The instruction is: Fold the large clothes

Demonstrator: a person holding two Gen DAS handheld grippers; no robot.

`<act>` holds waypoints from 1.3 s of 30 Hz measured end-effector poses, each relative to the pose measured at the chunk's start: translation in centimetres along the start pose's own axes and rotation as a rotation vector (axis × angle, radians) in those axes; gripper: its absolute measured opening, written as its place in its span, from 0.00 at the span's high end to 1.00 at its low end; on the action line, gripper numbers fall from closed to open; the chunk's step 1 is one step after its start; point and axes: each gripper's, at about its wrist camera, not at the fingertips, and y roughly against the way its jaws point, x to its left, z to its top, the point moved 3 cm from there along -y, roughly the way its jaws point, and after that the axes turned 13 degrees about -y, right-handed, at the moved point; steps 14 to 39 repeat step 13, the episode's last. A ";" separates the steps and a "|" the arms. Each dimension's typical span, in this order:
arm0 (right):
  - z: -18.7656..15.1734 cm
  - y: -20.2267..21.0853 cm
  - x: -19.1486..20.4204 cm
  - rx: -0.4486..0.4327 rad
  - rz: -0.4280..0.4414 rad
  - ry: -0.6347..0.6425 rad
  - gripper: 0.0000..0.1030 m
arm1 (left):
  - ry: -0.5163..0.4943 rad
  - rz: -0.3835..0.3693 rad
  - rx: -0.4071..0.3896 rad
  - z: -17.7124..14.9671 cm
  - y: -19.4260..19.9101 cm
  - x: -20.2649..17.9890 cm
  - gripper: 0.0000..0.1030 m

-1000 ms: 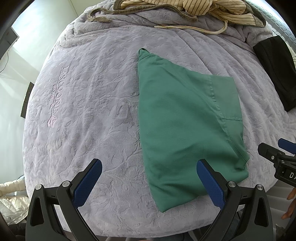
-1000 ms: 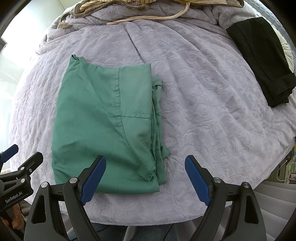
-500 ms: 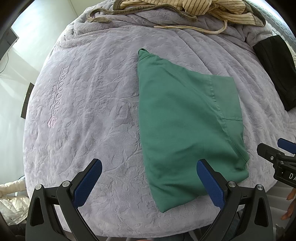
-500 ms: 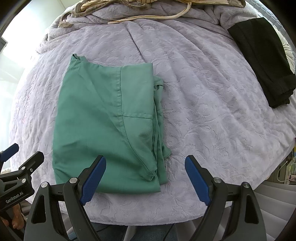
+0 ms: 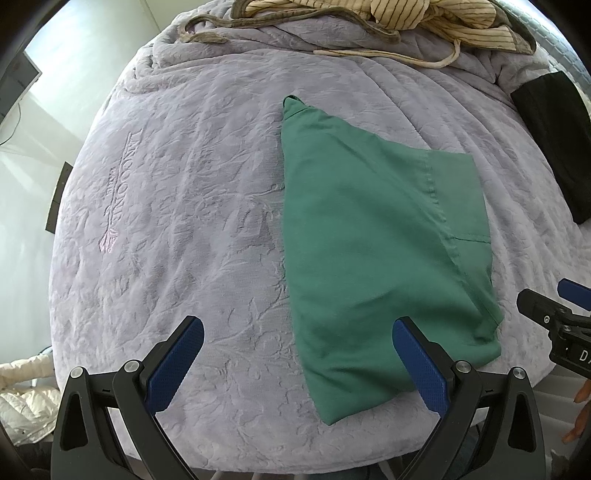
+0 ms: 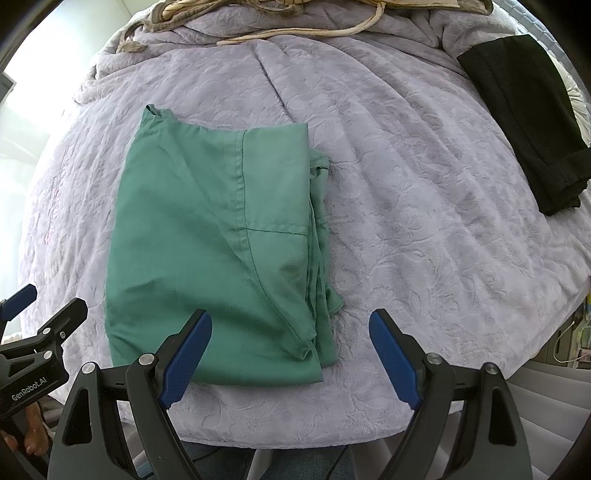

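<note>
Folded green garment (image 6: 214,251) lies flat before both spread, empty grippers.

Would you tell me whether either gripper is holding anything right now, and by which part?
Nothing is held. The left gripper and right gripper are both open above the folded green cotton garment, which lies free on the lilac bedspread.

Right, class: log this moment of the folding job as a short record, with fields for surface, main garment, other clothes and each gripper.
surface: lilac embossed blanket
main garment: green garment, folded flat on the blanket, layered edges on its right side
other clothes: black folded garment far right; striped cream clothing at the far edge
left gripper: jaws open, empty
right gripper: jaws open, empty
</note>
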 end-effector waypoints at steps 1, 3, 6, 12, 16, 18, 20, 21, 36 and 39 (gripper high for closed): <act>0.0 0.0 0.0 0.001 0.001 0.001 0.14 | 0.001 0.000 -0.001 0.0 0.0 0.0 0.01; 0.0 0.0 0.1 0.000 0.002 0.002 0.14 | 0.001 -0.002 -0.001 0.0 0.0 0.0 0.01; 0.0 0.0 0.0 0.001 0.001 0.000 0.14 | 0.001 -0.002 0.000 0.0 0.0 0.0 0.01; 0.1 -0.1 0.1 0.005 0.002 -0.001 0.14 | 0.003 -0.009 -0.003 0.0 -0.1 0.0 0.01; 0.1 -0.2 0.2 0.006 0.001 -0.002 0.14 | 0.001 -0.010 -0.003 0.0 -0.1 0.0 0.01; 0.1 -0.2 0.2 0.006 0.001 -0.002 0.14 | 0.001 -0.010 -0.003 0.0 -0.1 0.0 0.01; 0.1 -0.2 0.2 0.006 0.001 -0.002 0.14 | 0.001 -0.010 -0.003 0.0 -0.1 0.0 0.01; 0.1 -0.2 0.2 0.006 0.001 -0.002 0.14 | 0.001 -0.010 -0.003 0.0 -0.1 0.0 0.01; 0.1 -0.2 0.2 0.006 0.001 -0.002 0.14 | 0.001 -0.010 -0.003 0.0 -0.1 0.0 0.01; 0.1 -0.2 0.2 0.006 0.001 -0.002 0.14 | 0.001 -0.010 -0.003 0.0 -0.1 0.0 0.01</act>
